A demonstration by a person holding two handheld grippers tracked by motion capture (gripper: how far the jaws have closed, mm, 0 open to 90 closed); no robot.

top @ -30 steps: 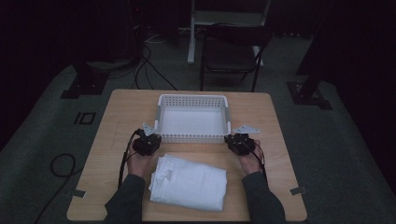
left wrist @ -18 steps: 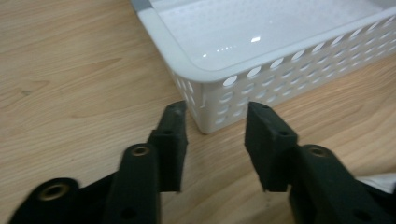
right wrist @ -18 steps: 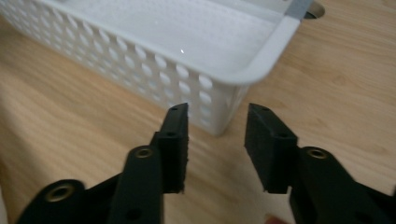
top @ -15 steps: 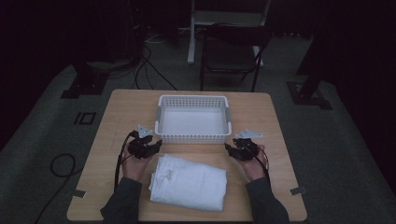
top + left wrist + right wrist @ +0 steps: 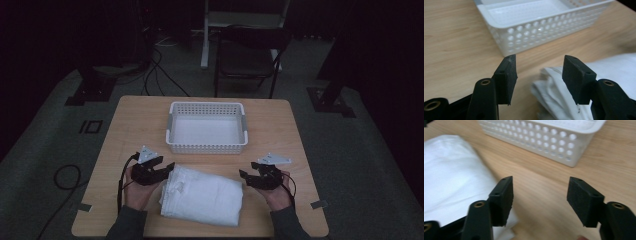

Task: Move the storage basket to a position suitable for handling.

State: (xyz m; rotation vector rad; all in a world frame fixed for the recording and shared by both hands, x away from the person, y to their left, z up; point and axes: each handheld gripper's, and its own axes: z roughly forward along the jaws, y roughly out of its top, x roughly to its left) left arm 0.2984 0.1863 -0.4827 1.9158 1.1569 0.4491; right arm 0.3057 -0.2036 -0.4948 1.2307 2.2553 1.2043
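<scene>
A folded white cloth (image 5: 202, 196) lies on the near half of the wooden table (image 5: 130, 125). Behind it stands an empty white perforated basket (image 5: 207, 148). My left gripper (image 5: 167, 169) is open at the cloth's left edge, and in the left gripper view the layered folds (image 5: 556, 82) lie just beyond its jaws (image 5: 539, 75). My right gripper (image 5: 244, 177) is open at the cloth's right end, with bare table between its jaws (image 5: 540, 195) and the cloth (image 5: 451, 175) beside its left jaw. The basket (image 5: 541, 27) (image 5: 554, 140) stands past both grippers.
A dark chair (image 5: 247, 57) and a white stand (image 5: 235, 20) are beyond the table's far edge. Cables (image 5: 160, 70) run across the floor at the far left. Tape marks (image 5: 318, 204) sit near the table's front corners.
Both grippers have come back from beside the basket's front corners toward the near side and now flank the cloth's two ends. The cloth and basket have not moved.
</scene>
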